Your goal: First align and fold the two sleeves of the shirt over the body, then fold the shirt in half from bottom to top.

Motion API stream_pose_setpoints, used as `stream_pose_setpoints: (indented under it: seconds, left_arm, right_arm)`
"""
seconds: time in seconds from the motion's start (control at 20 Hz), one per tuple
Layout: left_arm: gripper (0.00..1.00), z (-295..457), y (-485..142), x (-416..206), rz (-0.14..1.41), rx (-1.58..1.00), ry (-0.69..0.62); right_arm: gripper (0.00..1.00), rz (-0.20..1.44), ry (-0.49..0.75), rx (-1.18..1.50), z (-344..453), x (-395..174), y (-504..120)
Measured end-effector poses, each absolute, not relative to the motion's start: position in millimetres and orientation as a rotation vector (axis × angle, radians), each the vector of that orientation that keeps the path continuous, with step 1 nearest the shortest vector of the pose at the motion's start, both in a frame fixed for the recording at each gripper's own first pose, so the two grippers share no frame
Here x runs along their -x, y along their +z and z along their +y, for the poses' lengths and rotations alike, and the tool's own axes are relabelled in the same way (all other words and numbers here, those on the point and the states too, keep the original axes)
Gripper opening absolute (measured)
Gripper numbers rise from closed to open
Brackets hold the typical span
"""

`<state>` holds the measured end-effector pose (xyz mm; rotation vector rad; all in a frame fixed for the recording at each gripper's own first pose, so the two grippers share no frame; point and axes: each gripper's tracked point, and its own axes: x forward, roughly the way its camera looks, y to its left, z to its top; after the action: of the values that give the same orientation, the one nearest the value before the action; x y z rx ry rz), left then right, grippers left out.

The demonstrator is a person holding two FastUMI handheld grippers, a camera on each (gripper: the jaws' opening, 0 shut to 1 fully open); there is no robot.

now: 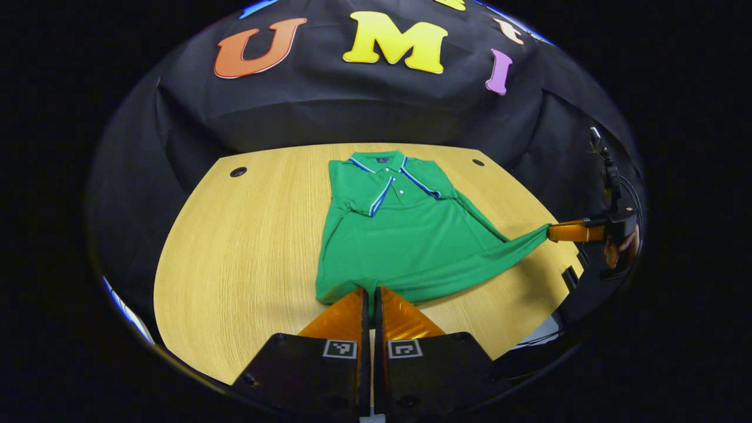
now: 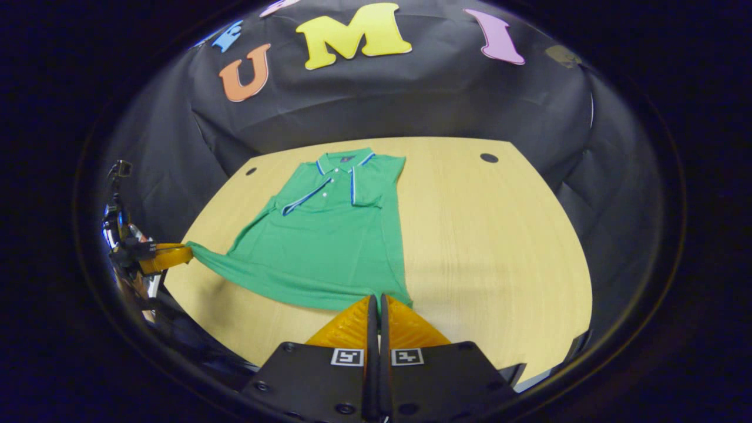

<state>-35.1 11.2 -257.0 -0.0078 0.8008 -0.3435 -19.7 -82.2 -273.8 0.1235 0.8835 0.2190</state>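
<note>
1. Two grippers each pinch a bottom corner of the green shirt (image 1: 405, 235), which lies flat on the wooden table (image 1: 247, 247): the left gripper (image 1: 371, 294) and right gripper (image 2: 379, 301) both have jaws clamped together on the hem.
2. Both sleeves look already folded in, so the bottom-to-top fold seems next; lift both corners evenly and carry them toward the collar (image 1: 379, 158), keeping the hem taut.
3. The fabric is a soft knit, striped at the collar and cuffs; the table is smooth, pale woodgrain.

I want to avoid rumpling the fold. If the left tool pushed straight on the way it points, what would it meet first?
The green shirt itself: the left tool already pinches its bottom hem, so it would push over the shirt's body toward the collar, probably bunching fabric.
</note>
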Motion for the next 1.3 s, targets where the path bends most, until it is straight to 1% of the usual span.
stream_pose_setpoints:
  seconds: [0.05, 0.1, 0.45, 0.5, 0.6, 0.7, 0.85, 0.9, 1.0, 1.05, 1.15, 1.2, 1.3]
  left_arm:
    - [0.05, 12, -251, 27, 0.787, 0.008, -0.337]
    - [0.05, 13, -244, 20, 0.774, 0.008, -0.335]
    - [0.05, 10, -217, -36, 0.729, 0.020, -0.332]
    - [0.05, 9, -212, -45, 0.721, 0.031, -0.329]
    - [0.05, 8, -201, -67, 0.698, 0.046, -0.323]
    - [0.05, 8, -194, -89, 0.684, 0.051, -0.318]
    - [0.05, 9, -186, -116, 0.665, 0.057, -0.316]
    - [0.05, 9, -187, -125, 0.661, 0.060, -0.316]
    - [0.05, 7, -189, -145, 0.660, 0.064, -0.313]
    - [0.05, 8, -190, -155, 0.659, 0.064, -0.310]
    - [0.05, 5, -197, -177, 0.657, 0.076, -0.303]
    - [0.05, 4, -201, -186, 0.658, 0.077, -0.297]
    - [0.05, 4, -208, -208, 0.654, 0.070, -0.290]
  right_arm:
    - [0.04, 0.869, 0.222, -0.130, -80, 11, -267]
    - [0.02, 0.856, 0.223, -0.135, -80, 2, -260]
    - [0.02, 0.775, 0.228, -0.148, -74, -66, -220]
    - [0.00, 0.765, 0.229, -0.139, -74, -75, -215]
    - [0.00, 0.747, 0.233, -0.140, -70, -95, -207]
    - [0.03, 0.731, 0.237, -0.132, -68, -115, -202]
    - [0.03, 0.717, 0.241, -0.128, -66, -142, -199]
    - [0.01, 0.714, 0.241, -0.129, -65, -152, -198]
    - [0.01, 0.705, 0.241, -0.127, -65, -173, -197]
    - [0.03, 0.700, 0.241, -0.124, -65, -185, -199]
    - [0.02, 0.694, 0.238, -0.123, -65, -208, -205]
    - [0.04, 0.695, 0.238, -0.125, -63, -219, -209]
    - [0.02, 0.697, 0.236, -0.122, -63, -240, -219]
